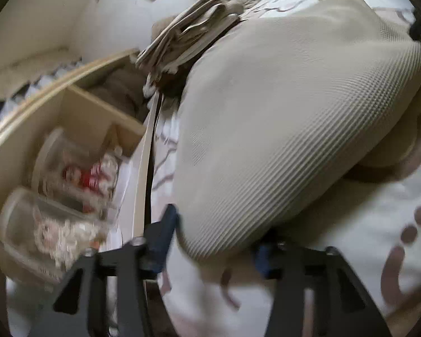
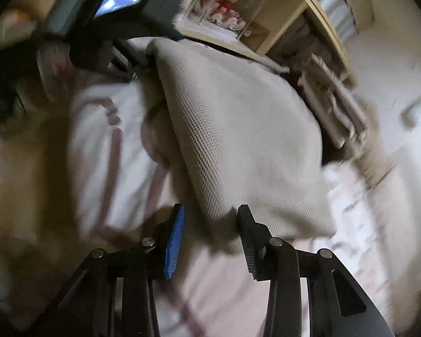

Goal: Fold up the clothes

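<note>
While it hangs lifted over the bed, the beige waffle-knit garment (image 2: 238,140) runs lengthwise from the near right gripper (image 2: 210,241) to the far left gripper (image 2: 120,56), its long axis pointing away and slightly leftward in the right wrist view. Its near corner sits between the right fingers (image 2: 175,241), which are spread with a gap on either side of the cloth; whether they actually touch it is unclear through the blur. In the left wrist view the same cloth (image 1: 280,126) bulges up and rightward from the left gripper (image 1: 213,241), whose blue-padded fingers (image 1: 165,233) sit on either side of its lower edge, apparently pinching it. Below lies the bed's white sheet with pinkish line pattern (image 2: 103,146). Just beyond the garment lies a stack of folded pale clothes (image 1: 188,36). Further left stands a wooden shelf (image 1: 98,106) holding clear boxes with dolls (image 1: 78,174).
</note>
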A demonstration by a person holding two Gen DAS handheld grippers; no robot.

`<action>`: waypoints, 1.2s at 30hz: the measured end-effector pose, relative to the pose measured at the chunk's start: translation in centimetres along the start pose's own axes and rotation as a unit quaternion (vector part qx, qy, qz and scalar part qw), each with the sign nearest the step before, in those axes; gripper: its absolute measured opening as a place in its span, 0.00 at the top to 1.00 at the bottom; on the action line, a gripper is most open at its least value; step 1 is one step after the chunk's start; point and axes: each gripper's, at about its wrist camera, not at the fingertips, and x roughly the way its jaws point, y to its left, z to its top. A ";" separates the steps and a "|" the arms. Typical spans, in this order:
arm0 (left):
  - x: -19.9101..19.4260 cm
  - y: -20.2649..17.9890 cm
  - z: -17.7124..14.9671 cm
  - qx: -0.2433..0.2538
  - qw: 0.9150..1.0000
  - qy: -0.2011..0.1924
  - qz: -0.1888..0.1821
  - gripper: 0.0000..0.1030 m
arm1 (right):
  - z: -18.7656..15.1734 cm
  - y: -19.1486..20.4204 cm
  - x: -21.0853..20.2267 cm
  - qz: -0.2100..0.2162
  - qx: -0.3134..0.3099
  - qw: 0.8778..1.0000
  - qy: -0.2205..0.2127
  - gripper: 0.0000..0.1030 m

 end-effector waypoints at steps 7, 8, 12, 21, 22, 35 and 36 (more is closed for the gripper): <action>-3.2 6.0 2.3 -0.209 0.967 0.026 -0.145 0.45 | 0.2 -10.2 -0.1 0.098 0.251 0.962 -0.045 0.62; -3.6 6.4 3.5 -0.221 0.961 0.015 -0.164 0.45 | 0.1 -11.5 1.3 0.105 0.277 0.954 -0.035 0.62; -4.6 7.6 8.5 -0.246 0.947 -0.025 -0.204 0.45 | -1.3 -12.9 5.6 0.130 0.321 0.938 0.023 0.62; 4.3 6.4 16.9 -0.315 0.913 0.031 -0.257 0.45 | -2.1 -11.1 5.4 0.111 0.310 0.944 0.020 0.62; 5.9 6.2 17.3 -0.331 0.905 0.048 -0.264 0.45 | -2.0 -11.0 5.3 0.108 0.308 0.945 0.020 0.62; 8.6 4.5 17.7 -0.373 0.893 0.108 -0.227 0.43 | -1.8 -14.9 3.1 0.093 0.310 0.946 0.029 0.62; 7.8 4.6 17.5 -0.380 0.892 0.107 -0.221 0.43 | -1.9 -15.1 2.9 0.092 0.311 0.946 0.028 0.62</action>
